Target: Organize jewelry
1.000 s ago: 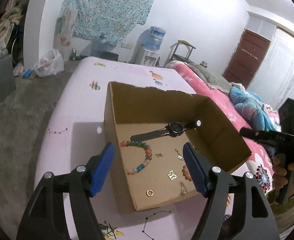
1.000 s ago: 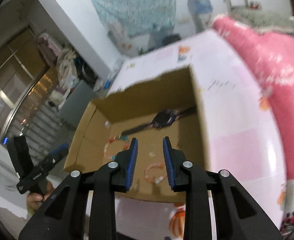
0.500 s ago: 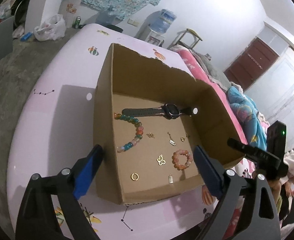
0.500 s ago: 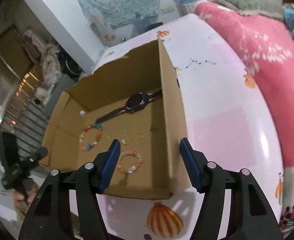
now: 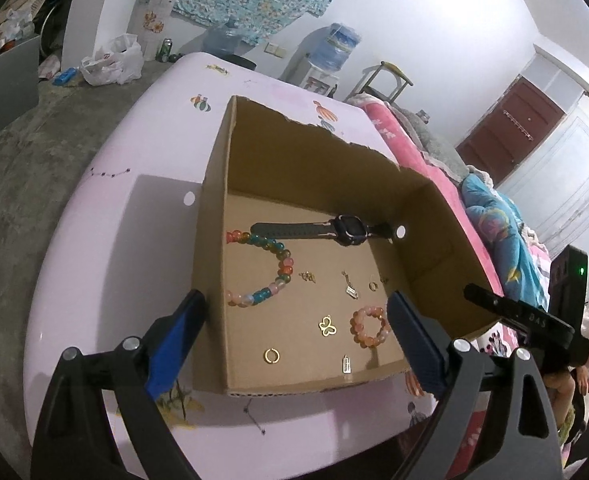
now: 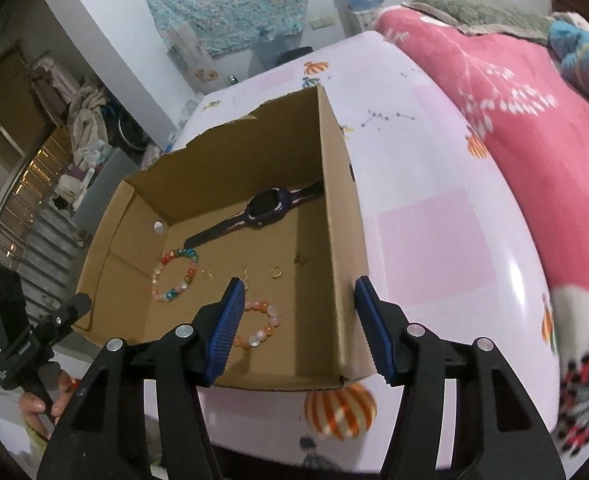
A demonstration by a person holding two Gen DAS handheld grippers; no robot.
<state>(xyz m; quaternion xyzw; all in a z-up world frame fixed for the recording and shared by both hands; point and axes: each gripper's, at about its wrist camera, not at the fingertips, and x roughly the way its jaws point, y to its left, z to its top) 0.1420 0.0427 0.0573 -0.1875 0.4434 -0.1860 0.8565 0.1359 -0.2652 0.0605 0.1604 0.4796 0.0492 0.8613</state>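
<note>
An open cardboard box [image 5: 214, 280] lies on the pink table. In it are a dark watch [image 5: 344, 230], a multicolour bead bracelet [image 5: 282, 264], a pink-orange bead bracelet [image 5: 368, 326], a gold butterfly charm [image 5: 327, 326], a gold ring [image 5: 271, 356] and small pendants. My left gripper [image 5: 294, 340] hangs open and wide over the box's near wall, holding nothing. My right gripper [image 6: 299, 330] is open, its jaws closing. The box's right wall [image 6: 334, 240] stands between its pads, untouched. The watch [image 6: 268, 204] and pink-orange bracelet [image 6: 260, 322] show there too.
A pink table [image 5: 114, 260] with cartoon prints bears the box. A bed with a pink cover [image 6: 514, 120] adjoins it on the right. The floor drops off at the left. A water dispenser [image 5: 334, 52], a chair and a red door [image 5: 510, 136] stand by the far wall.
Both grippers have opened wider and sunk closer to the box. The right gripper has shifted right and now straddles the box's right wall.
</note>
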